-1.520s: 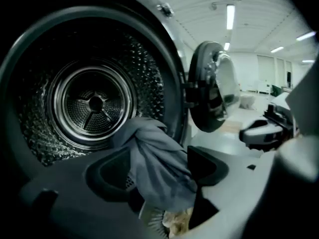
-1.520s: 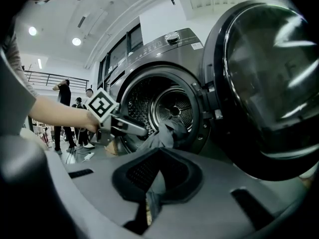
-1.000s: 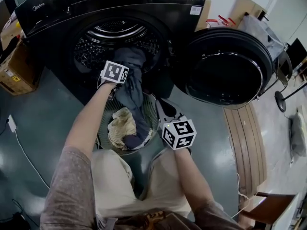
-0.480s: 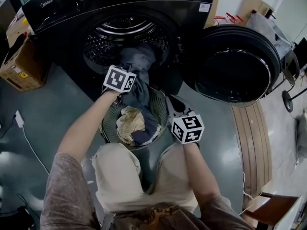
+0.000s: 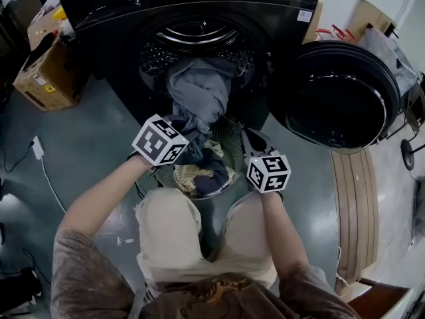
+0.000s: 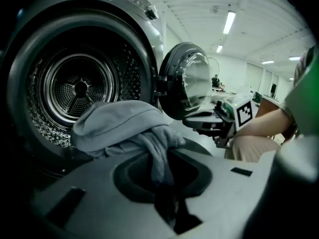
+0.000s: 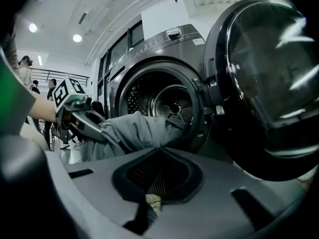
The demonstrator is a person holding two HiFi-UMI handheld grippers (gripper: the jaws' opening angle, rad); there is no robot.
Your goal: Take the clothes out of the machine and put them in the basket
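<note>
Left gripper: the jaws have just closed to a narrow gap and pinch a twisted fold of the grey garment.
Right gripper: sits at the basket rim. I read its jaws as clamped on the rim, though the view is dim.
Garment: half out of the drum and draped over the door lip, with its tail above the basket.
Key relation: in the head view the long axis runs 12 to 6. The bulk lies at 1 o'clock from my left jaws and the basket mouth at 4 o'clock.
Nearer hand: left.
View difference: the left gripper view shows the pinch itself. The head view alone shows clothes already in the basket.
</note>
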